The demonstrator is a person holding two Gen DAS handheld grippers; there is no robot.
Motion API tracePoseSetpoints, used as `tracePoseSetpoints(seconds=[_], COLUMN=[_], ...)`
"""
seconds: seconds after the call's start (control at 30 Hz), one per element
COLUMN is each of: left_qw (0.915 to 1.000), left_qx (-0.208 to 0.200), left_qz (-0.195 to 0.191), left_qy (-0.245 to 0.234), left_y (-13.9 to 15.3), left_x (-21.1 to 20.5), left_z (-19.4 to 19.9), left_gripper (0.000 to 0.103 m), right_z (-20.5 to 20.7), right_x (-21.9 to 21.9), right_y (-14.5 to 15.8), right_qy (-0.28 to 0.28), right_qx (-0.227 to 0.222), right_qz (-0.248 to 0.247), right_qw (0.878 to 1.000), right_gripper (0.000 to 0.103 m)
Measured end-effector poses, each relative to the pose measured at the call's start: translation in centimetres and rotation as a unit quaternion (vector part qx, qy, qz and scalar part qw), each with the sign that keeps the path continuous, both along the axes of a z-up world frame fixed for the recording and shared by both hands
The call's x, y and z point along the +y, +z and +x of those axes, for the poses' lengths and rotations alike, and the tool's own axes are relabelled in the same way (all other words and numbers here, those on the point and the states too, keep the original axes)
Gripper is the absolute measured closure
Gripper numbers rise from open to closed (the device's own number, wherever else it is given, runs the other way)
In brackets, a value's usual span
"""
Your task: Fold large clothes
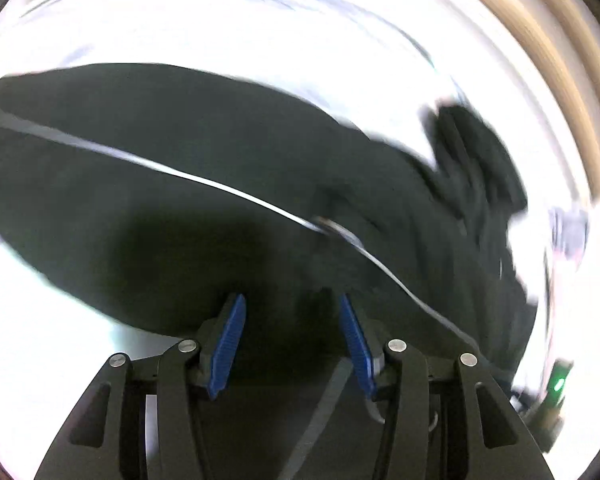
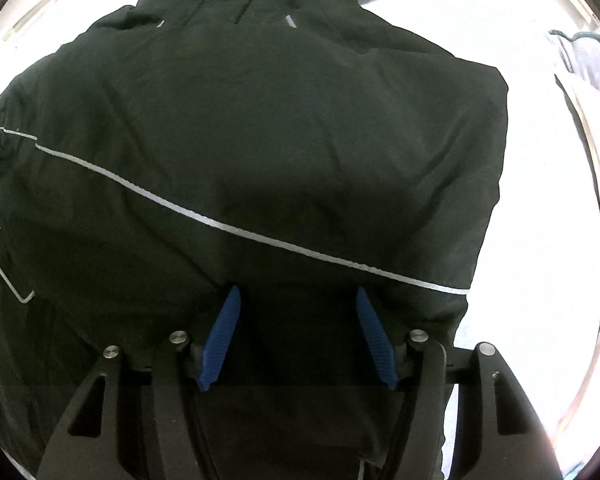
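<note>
Blue fingers (image 2: 220, 340) of the right gripper (image 2: 298, 300) stand spread just over one dark jacket (image 2: 280, 140), holding nothing. That jacket lies spread on the white surface (image 2: 540, 200), hood away from the camera, likely laid out so it can be folded. Blurred, the left wrist view shows the left gripper (image 1: 292, 308) also parted and empty above the same jacket (image 1: 180, 184), one silver stripe (image 1: 220, 188) crossing it.

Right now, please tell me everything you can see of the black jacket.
The black jacket lies spread on a white surface, hood end away from the right gripper. Matte, wrinkled fabric; a thin reflective stripe crosses it; a snap button near the collar. Both grippers, left too, are open at its near edge.
</note>
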State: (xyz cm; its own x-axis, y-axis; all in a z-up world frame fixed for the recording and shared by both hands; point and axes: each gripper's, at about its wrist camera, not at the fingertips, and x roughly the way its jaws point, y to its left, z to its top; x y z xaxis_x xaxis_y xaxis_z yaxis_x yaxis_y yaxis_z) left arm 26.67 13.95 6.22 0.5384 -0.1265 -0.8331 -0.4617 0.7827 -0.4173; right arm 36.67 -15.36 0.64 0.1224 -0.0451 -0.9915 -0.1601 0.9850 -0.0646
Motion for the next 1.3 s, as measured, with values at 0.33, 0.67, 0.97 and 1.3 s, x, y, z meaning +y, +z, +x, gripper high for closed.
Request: tracePoseSetpoints(seconds=[0.33,0.67,0.97,1.3], left_qw=[0.939,0.9228,0.9424,0.9685], left_qx=[-0.08,-0.097,-0.09,-0.201], left_qz=[-0.063,-0.129,-0.058,0.079], left_qy=[0.328,0.35,0.317,0.124], left_y=[0.0,-5.8,-4.6,10.3], left_x=[22.1,27.6,26.1,12.5], left_z=[-11.9,-12.0,-7.5,-4.5], left_gripper=[0.041,0.04,0.087,0.089], right_z=[1.1,1.4,1.8,1.0], right_x=[-0.2,0.6,1.3,0.8], right_y=[-0.5,-0.5,-1.0,-0.8], right_qy=[0.004,0.008,0.006,0.005], right_qx=[0.004,0.021,0.016,0.005], right_qz=[-0.008,-0.015,-0.016,-0.011], right_qw=[1.0,1.0,1.0,1.0], right_gripper=[0.038,0.038,0.038,0.038])
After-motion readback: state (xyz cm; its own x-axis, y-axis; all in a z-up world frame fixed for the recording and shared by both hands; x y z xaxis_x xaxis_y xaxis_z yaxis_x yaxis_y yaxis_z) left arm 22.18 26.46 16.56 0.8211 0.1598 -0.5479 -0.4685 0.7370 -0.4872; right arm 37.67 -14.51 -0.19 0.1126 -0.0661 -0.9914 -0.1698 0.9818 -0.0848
